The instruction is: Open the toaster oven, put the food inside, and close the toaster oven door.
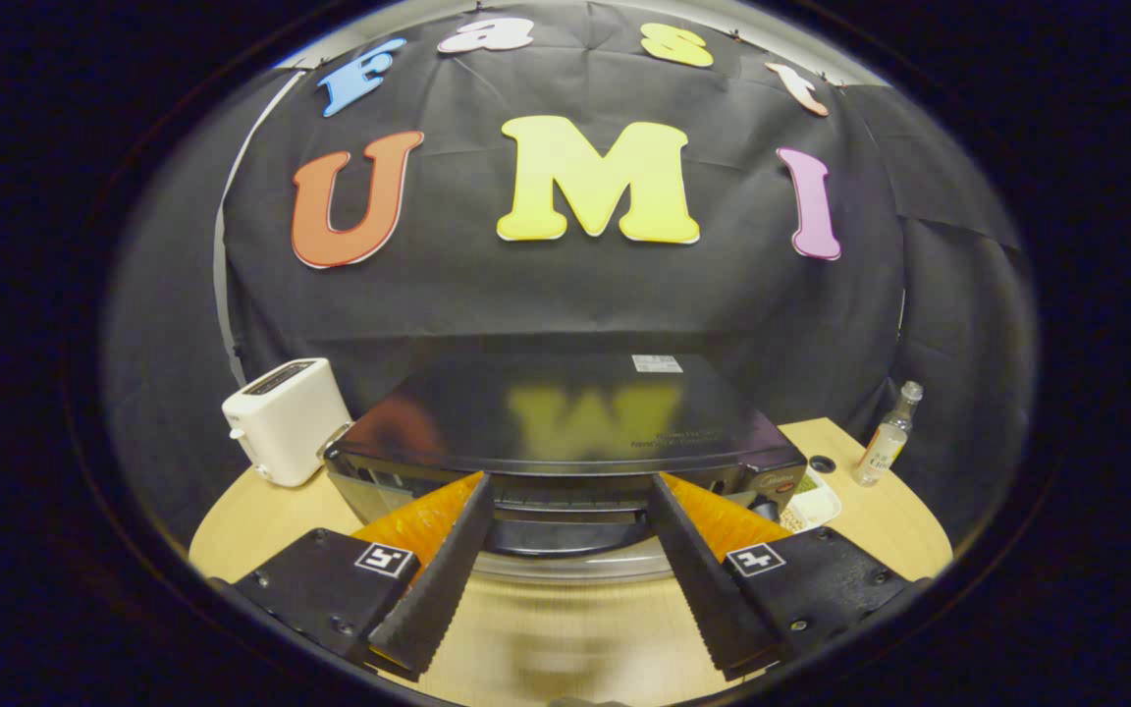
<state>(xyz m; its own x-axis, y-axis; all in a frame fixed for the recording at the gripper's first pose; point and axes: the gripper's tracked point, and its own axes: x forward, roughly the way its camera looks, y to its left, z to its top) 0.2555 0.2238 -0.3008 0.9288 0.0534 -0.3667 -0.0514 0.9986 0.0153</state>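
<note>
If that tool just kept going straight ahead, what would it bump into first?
Probably the oven, at its front door, which sits just ahead between the open tool's fingers. The exact depth is hard to judge.

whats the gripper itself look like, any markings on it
The gripper has two long, wedge-shaped fingers with ribbed, toothed inner faces. Each finger sits on a black block fixed with small screws, and each block carries a square white tag with a black pattern. Orange panels show behind the fingers. No cables or sleeve are visible.
</note>
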